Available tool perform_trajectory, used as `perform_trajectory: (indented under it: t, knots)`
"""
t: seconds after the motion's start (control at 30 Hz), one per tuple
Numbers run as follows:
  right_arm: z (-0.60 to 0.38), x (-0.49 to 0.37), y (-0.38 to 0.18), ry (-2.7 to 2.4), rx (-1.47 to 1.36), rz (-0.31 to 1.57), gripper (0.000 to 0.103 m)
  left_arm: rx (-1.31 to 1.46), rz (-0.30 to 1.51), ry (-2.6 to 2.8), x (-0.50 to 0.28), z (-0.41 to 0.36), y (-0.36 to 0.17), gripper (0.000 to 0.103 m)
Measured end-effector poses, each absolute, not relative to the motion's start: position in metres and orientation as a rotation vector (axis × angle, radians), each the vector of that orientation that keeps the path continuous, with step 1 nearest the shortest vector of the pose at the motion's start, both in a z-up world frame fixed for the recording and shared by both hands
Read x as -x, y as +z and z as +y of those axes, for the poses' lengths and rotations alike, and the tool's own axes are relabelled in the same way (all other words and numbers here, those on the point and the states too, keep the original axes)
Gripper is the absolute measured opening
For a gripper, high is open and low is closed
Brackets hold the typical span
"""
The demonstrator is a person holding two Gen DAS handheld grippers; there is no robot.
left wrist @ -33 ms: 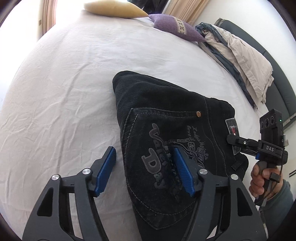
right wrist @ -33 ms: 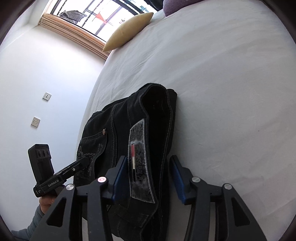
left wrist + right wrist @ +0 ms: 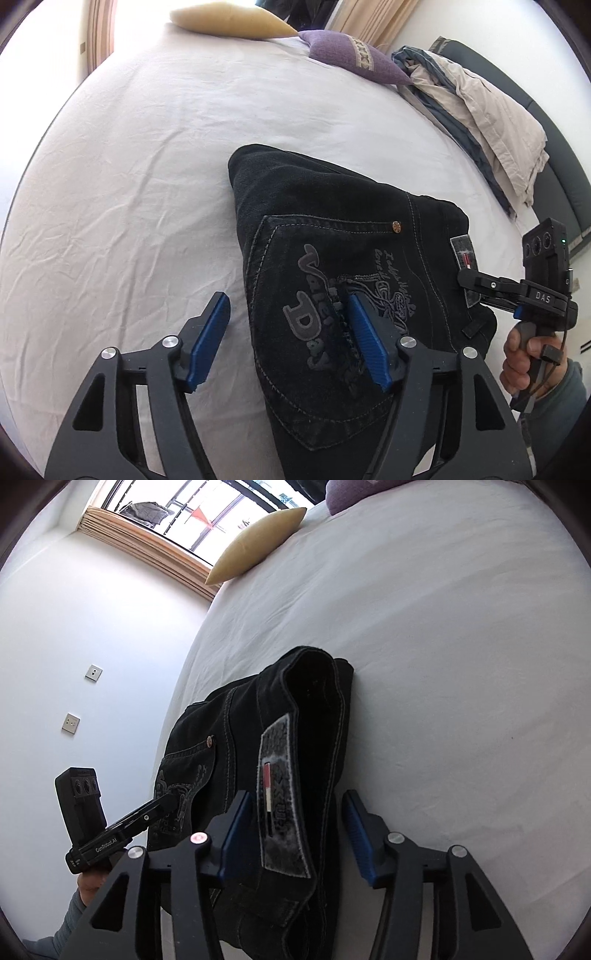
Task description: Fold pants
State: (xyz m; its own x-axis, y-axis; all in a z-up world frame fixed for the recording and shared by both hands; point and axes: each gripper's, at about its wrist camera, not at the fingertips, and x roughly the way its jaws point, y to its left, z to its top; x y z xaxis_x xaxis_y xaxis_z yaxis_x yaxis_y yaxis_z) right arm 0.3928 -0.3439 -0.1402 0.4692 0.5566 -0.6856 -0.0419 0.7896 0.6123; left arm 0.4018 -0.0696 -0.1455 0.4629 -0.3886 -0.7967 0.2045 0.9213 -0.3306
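1. Your pants (image 3: 332, 266) lie folded into a compact black denim bundle on the white bed (image 3: 147, 184), back pocket and its printed lettering facing up, the waistband patch (image 3: 282, 805) at the end nearest your right side.
2. Your left hand-held gripper (image 3: 288, 332) is released: its blue pads stand wide apart, one over the bare sheet and one over the pocket, gripping nothing.
3. Your right hand-held gripper (image 3: 295, 830) is likewise released, its pads straddling the waistband end; I cannot tell whether either one brushes the cloth.
4. Expect the denim to handle as thick, fairly heavy and stiffish cloth. It looks likely to hold a crease yet spring open at the stacked waistband, where the layers already gape. It is not slippery or fragile, so a firm pinch should do no harm.
5. If you need one more fold or a tidy-up, take hold at the layered edges: the waistband end on the right and the side fold on the left. Catch every layer, or the lower ones may trail.
6. Count: one pair of pants, two hand-held grippers, one yellow pillow (image 3: 225, 20), one purple pillow (image 3: 354, 55), and one heap of bedding (image 3: 487, 110) at the far side.
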Motion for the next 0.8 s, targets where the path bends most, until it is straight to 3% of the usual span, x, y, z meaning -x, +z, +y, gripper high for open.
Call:
perform_trajectory:
  t: [0.17, 0.33, 0.53, 0.63, 0.8]
  knots:
    - [-0.34, -0.354, -0.105, 0.339, -0.466, 0.967, 0.067, 0.109, 0.91, -0.254, -0.361, -0.089, -0.104, 0.103]
    - [-0.323, -0.298, -0.053, 0.256, -0.312, 0.843, 0.075, 0.032, 0.768, -0.133, -0.304, -0.095, -0.055, 0.103]
    - [-0.294, -0.214, 0.029, 0.183, -0.176, 0.531, 0.103, -0.11, 0.461, 0.096, -0.196, -0.104, 0.026, 0.103]
    - [-0.288, -0.181, 0.064, 0.182, -0.168, 0.419, 0.103, -0.091, 0.387, 0.037, -0.147, -0.104, 0.056, 0.103]
    - [-0.283, -0.145, 0.105, 0.185, -0.209, 0.373, 0.103, -0.116, 0.453, -0.039, -0.104, -0.111, 0.082, 0.103]
